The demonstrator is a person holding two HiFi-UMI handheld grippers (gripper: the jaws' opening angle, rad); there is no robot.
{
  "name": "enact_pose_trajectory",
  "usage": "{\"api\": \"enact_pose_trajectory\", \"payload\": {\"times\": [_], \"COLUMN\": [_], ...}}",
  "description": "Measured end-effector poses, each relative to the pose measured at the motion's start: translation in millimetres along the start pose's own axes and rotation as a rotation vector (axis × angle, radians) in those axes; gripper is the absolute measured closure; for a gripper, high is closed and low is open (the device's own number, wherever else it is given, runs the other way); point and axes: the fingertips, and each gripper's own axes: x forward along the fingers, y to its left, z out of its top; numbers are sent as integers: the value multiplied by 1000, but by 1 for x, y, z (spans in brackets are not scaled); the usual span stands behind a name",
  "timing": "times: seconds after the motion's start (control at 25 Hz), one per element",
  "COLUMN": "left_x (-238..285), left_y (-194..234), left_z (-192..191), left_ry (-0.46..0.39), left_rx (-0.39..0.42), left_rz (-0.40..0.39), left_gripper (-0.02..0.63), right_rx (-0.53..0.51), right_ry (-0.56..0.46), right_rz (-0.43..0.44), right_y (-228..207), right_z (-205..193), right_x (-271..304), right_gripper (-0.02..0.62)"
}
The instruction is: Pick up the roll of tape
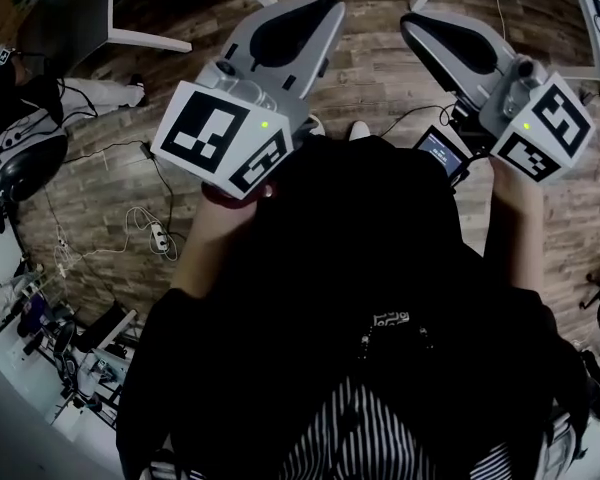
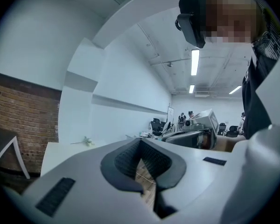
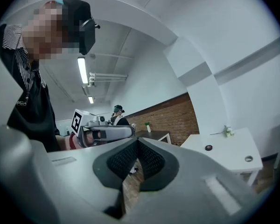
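In the head view I hold both grippers out level over a wooden floor, in front of my dark top. The left gripper point(image 1: 330, 6) and the right gripper point(image 1: 412, 20) point away from me, each with its marker cube toward me. In its own view the left gripper point(image 2: 141, 141) has its ribbed pads meeting at the tip, with nothing between them. The right gripper point(image 3: 138, 140) is also shut on nothing. On a white table point(image 3: 228, 146) lie a small dark round thing point(image 3: 208, 147) and a pale ring point(image 3: 248, 158). Whether either is the tape roll I cannot tell.
A flower sprig point(image 3: 227, 131) lies on the white table, with a brick wall point(image 3: 163, 118) behind it. Another person point(image 3: 117, 115) stands further back. Cables and a power strip point(image 1: 158, 233) lie on the floor. White table legs point(image 1: 145, 38) stand at the far left.
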Motion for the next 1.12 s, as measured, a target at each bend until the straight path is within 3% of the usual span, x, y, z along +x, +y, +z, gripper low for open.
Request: {"api": "enact_pose_trajectory", "payload": {"times": [0.16,0.36,1.12], "left_x": [2,6,59], "left_y": [8,24,114], "left_z": [-9,-4,28], "left_ry": [33,23,-27], "left_rx": [-3,-3,-7], "left_rz": [2,-16,-131], "left_gripper": [604,604,604], "right_rx": [-6,-17,-57], "right_ry": [-13,36,59], "right_rz": [16,-17,-169], "right_y": [-1,-12,-82], "right_z": [-2,-4,40], "right_x": [0,13,72], "right_gripper": [591,591,591]}}
